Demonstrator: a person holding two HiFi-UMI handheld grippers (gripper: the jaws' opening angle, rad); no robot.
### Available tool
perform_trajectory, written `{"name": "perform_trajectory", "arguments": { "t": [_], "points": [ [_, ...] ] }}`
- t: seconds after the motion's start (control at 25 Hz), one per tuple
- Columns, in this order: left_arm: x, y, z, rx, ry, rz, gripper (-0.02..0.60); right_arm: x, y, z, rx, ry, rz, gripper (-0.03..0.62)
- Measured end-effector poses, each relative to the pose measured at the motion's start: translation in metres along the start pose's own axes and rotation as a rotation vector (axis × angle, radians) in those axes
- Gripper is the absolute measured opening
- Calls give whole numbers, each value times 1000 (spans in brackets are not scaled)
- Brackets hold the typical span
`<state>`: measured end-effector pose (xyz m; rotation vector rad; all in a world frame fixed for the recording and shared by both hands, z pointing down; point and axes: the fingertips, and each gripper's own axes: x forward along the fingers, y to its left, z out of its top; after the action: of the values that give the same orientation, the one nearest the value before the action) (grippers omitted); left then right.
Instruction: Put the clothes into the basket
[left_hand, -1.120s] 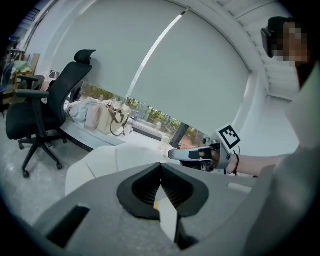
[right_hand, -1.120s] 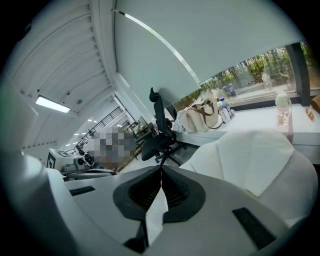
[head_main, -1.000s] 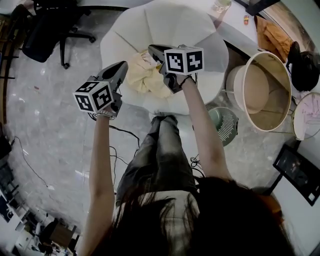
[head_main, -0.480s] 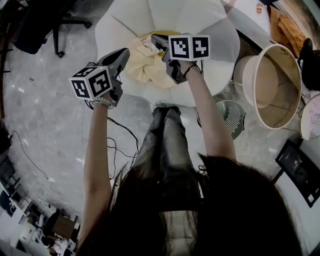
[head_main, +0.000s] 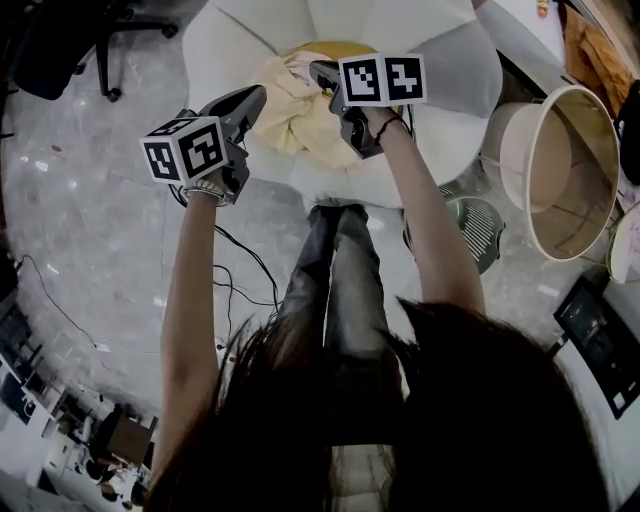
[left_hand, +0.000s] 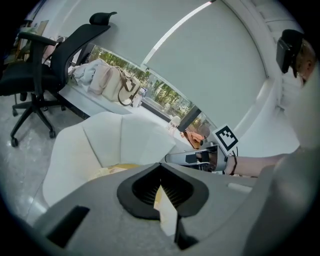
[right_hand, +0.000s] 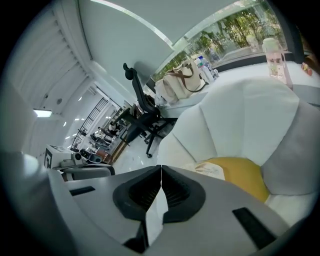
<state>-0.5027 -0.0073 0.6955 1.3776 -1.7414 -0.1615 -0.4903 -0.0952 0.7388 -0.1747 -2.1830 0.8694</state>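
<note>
Pale yellow clothes (head_main: 290, 110) lie bunched on the seat of a white armchair (head_main: 440, 60), over a yellow cushion (right_hand: 245, 175). My left gripper (head_main: 257, 93) hangs just left of the pile, jaws together and empty. My right gripper (head_main: 317, 68) is over the pile's right side, also shut with nothing in it. In the left gripper view the clothes (left_hand: 107, 171) show beyond the closed jaws (left_hand: 161, 167), with the right gripper (left_hand: 200, 157) to the right. In the right gripper view the clothes (right_hand: 212, 170) lie just past the closed jaws (right_hand: 161, 167). The cream basket (head_main: 570, 170) stands right of the chair.
A round greenish fan (head_main: 472, 232) sits on the floor between the armchair and the basket. A black office chair (head_main: 60, 40) stands at the far left. Cables (head_main: 240, 270) trail over the marble floor beside the person's legs (head_main: 335, 290). A counter with bags (left_hand: 112, 80) runs behind the armchair.
Both grippers have sunk towards the clothes on the armchair, staying shut. The chair and pile now fill more of the head view.
</note>
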Motion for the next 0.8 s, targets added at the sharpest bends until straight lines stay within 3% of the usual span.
{"name": "perform_trajectory", "arguments": {
  "t": [0.24,0.8],
  "points": [
    [18,26,-15,-72,27,1,11,31,-19,-21,9,53,2,11],
    [54,70,-54,-152,41,-20,11,81,-62,-72,-23,158,-31,14]
  ]
}}
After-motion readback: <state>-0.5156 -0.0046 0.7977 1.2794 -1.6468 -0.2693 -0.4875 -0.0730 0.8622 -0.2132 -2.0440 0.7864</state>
